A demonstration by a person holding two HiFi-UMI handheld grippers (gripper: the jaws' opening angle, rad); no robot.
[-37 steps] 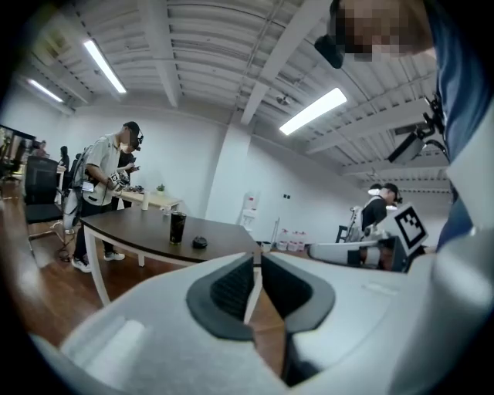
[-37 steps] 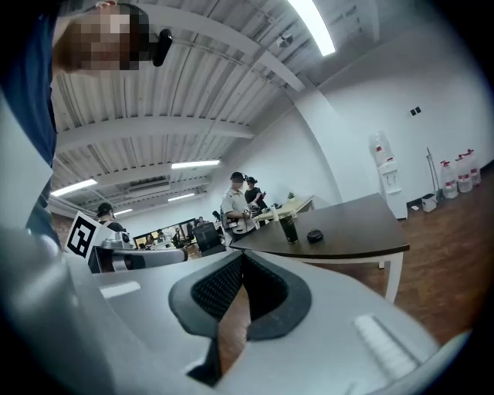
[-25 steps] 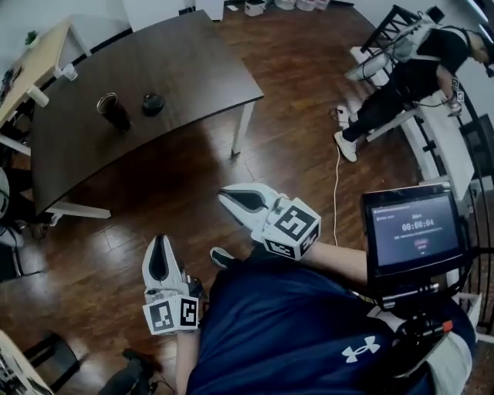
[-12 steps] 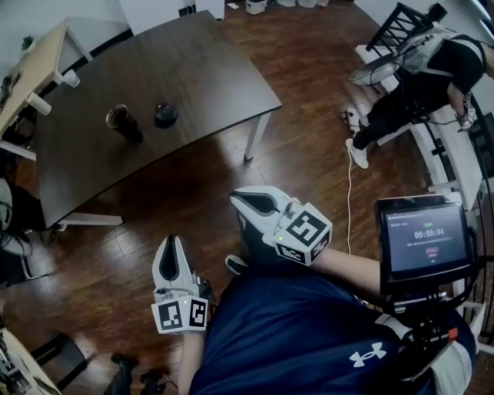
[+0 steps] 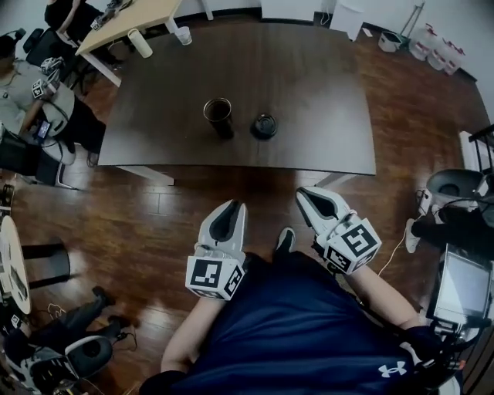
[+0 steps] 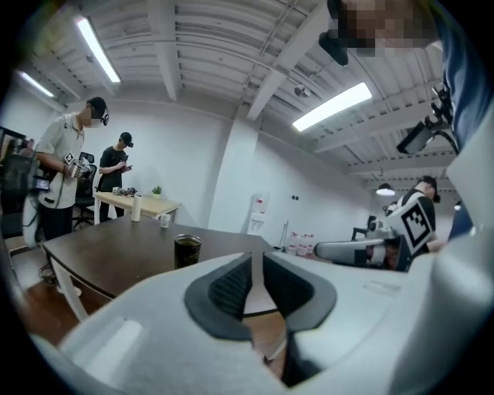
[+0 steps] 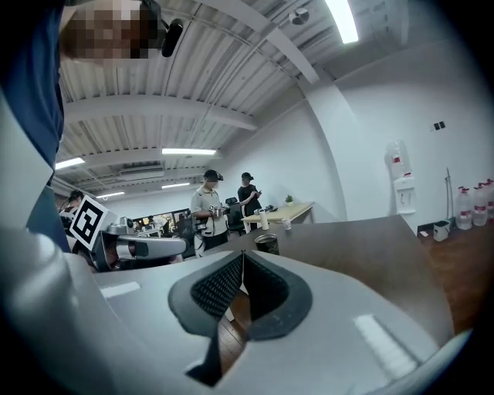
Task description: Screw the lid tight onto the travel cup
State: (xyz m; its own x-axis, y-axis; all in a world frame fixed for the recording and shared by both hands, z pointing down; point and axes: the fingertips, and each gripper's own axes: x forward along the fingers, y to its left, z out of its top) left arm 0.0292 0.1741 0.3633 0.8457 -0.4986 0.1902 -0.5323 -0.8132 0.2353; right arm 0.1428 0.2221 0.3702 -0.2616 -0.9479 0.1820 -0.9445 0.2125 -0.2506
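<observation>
A dark travel cup (image 5: pixel 219 116) stands upright and uncovered on the dark brown table (image 5: pixel 309 92). Its round black lid (image 5: pixel 264 126) lies flat just to the cup's right, apart from it. Both grippers hover over the wooden floor short of the table's near edge, pointing at it. My left gripper (image 5: pixel 231 207) has its jaws opening, a thin slit between the pads and nothing in it. My right gripper (image 5: pixel 309 194) is shut and empty. The left gripper view (image 6: pixel 256 258) shows the cup (image 6: pixel 186 251) beyond the jaws. In the right gripper view (image 7: pixel 241 254) the cup (image 7: pixel 267 244) stands just above the tips.
A light wooden table (image 5: pixel 131 15) at the back left bears a white bottle (image 5: pixel 140 42) and a small cup (image 5: pixel 183 35). A person (image 5: pixel 46 100) sits at the left. An office chair (image 5: pixel 451 185) and a screen (image 5: pixel 463 285) are at the right.
The view has swung round, so the table now lies straight ahead and closer. Both grippers now point side by side at its near edge. A thin gap has appeared between the left jaws.
</observation>
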